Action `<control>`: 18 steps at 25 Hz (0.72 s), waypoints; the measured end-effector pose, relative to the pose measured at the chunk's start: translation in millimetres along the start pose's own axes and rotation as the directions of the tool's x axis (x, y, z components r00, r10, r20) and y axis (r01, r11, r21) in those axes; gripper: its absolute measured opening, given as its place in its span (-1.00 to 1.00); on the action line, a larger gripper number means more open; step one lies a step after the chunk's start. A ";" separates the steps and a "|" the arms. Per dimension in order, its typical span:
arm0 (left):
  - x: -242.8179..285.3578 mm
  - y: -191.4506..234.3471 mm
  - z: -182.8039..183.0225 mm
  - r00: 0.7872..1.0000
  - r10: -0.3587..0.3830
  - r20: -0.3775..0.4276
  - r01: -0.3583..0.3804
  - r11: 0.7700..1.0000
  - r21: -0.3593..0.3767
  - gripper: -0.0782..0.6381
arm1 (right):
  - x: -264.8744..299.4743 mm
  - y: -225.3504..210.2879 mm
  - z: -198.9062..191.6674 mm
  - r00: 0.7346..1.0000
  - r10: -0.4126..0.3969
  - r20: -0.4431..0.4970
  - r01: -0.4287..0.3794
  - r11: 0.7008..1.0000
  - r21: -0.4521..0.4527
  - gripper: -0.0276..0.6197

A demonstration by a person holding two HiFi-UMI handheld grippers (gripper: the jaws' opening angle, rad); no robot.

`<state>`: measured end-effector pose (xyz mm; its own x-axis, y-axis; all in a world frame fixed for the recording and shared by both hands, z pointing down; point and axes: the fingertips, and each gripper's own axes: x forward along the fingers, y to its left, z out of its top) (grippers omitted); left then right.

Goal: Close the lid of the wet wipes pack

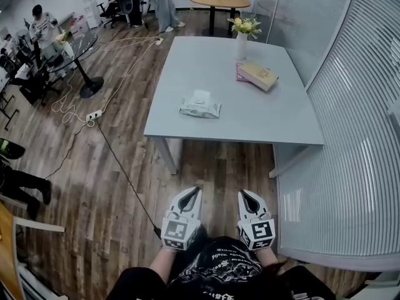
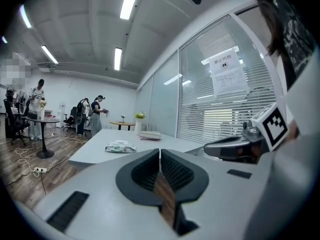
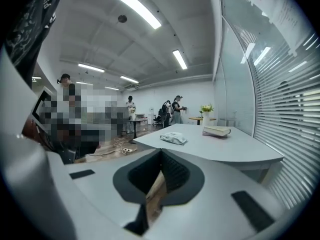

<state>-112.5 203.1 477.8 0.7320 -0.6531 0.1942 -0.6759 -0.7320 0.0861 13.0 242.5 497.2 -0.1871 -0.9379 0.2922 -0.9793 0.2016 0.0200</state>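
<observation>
Approach step, I judge; no contact with pack yet. Wet wipes pack (image 1: 200,105) lies on worktop (image 1: 219,61), toward worktop's near-left part, well apart from book (image 1: 257,74) and vase (image 1: 241,42) at worktop's far right. Left tongs (image 1: 197,192) and right tongs (image 1: 244,194) both pressed together, pinching nothing, held short of worktop's near edge. Lid maybe raised, white flap on top; too small for me to be sure. Next: bring tongs over worktop to pack, steady with one, press flap flat with other.
</observation>
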 end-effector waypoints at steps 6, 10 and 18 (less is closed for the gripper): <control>44.4 45.8 23.3 0.998 -0.068 -0.004 0.068 0.997 0.030 -0.75 | 55.3 -12.8 13.1 0.998 -0.059 -0.006 0.059 0.997 0.047 -0.91; 63.0 76.9 23.3 0.995 -0.095 -0.013 0.096 0.995 0.037 -0.75 | 87.4 -12.3 19.6 0.996 -0.085 0.003 0.085 0.995 0.053 -0.92; 86.0 117.8 12.4 0.993 -0.109 -0.050 0.108 0.994 -0.019 -0.75 | 124.0 -3.5 11.7 0.998 -0.048 -0.038 0.052 0.991 0.125 -0.92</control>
<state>-128.0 58.3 492.6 0.7960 -0.5589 0.2323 -0.5943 -0.7945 0.1248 -7.6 122.1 522.2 -0.1371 -0.9351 0.3267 -0.9897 0.1157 -0.0841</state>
